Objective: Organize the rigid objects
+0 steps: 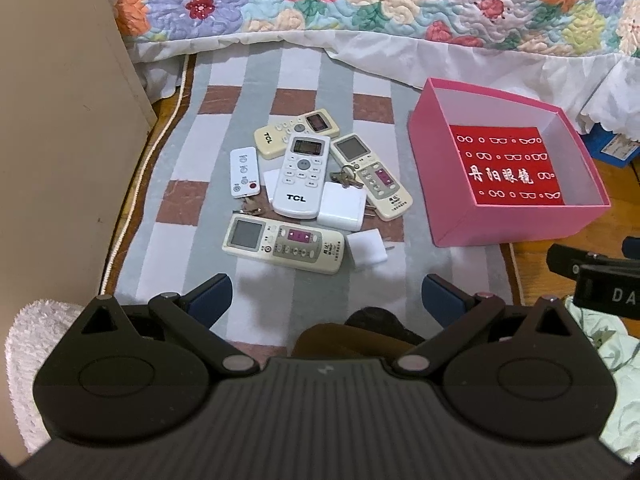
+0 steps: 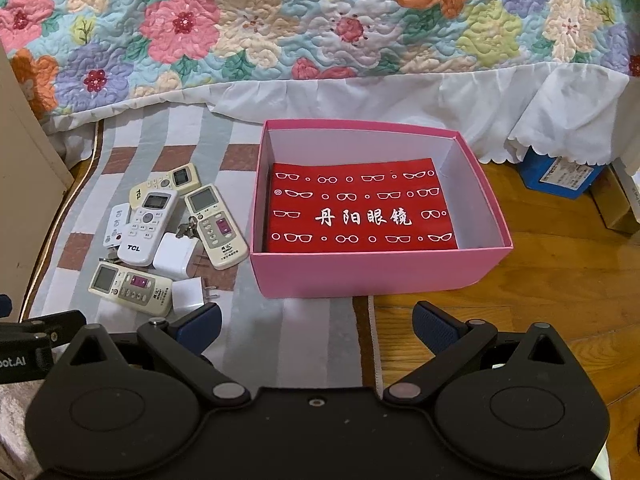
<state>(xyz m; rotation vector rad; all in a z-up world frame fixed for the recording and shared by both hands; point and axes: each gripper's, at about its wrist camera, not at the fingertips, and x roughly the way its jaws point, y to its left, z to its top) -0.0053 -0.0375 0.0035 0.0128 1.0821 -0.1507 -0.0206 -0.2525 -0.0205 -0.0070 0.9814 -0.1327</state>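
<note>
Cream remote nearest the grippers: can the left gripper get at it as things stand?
Probably yes. The left gripper is open, the cream remote lies flat just ahead, nothing between; a white charger sits beside one end.

- The remotes (image 1: 304, 176), chargers (image 1: 342, 206) and keys (image 1: 346, 176) lie clustered on the rug (image 1: 320, 72).
- The box (image 2: 376, 268) sits right of them, before the bed (image 2: 320, 32).

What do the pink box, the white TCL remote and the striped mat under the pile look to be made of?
Pink box: seemingly paperboard, matte, with thin straight walls and a white inside.
White TCL remote: apparently hard moulded plastic, smooth with a slight sheen, rubbery-looking buttons.
Striped mat: woven or plush fabric, soft surface with a corded edge; the fibre cannot be told.
</note>
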